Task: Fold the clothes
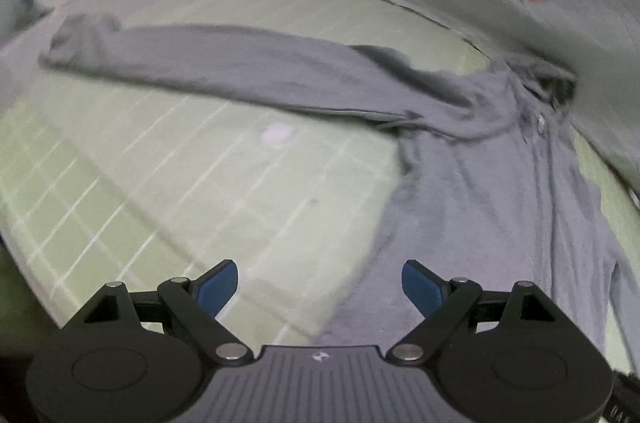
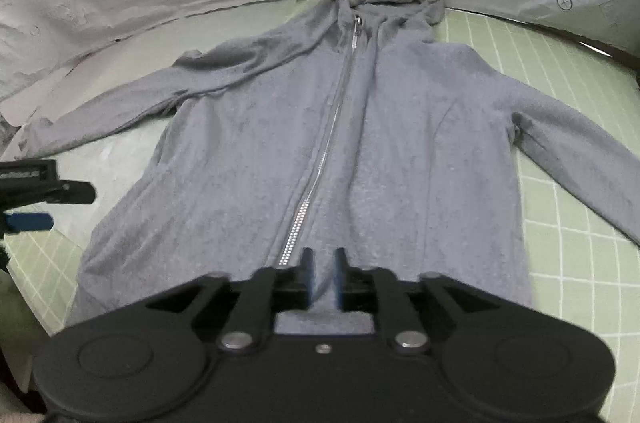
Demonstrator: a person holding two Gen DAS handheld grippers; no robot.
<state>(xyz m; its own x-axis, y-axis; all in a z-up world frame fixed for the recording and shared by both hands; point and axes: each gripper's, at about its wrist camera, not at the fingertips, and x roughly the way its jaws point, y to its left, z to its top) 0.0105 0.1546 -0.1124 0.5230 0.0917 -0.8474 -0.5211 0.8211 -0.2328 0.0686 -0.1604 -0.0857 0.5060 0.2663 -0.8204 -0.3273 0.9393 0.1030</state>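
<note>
2 sleeves spread wide, hoodie (image 2: 352, 151) flat, zipped, on green mat (image 2: 560, 255). Left gripper (image 1: 318, 287) gaped wide, empty, beside left hem; right gripper (image 2: 322, 277) nearly shut, possibly pinching bottom hem. Probably first fold: next, catch left sleeve (image 1: 192, 63), carry across.

The left black two-finger gripper with blue pads (image 1: 320, 287) has its jaws spread wide, nothing between them, held low at the near left. The right black two-finger gripper (image 2: 323, 277) has its jaws drawn close, a narrow gap remaining, at the near centre, pointing far.
</note>
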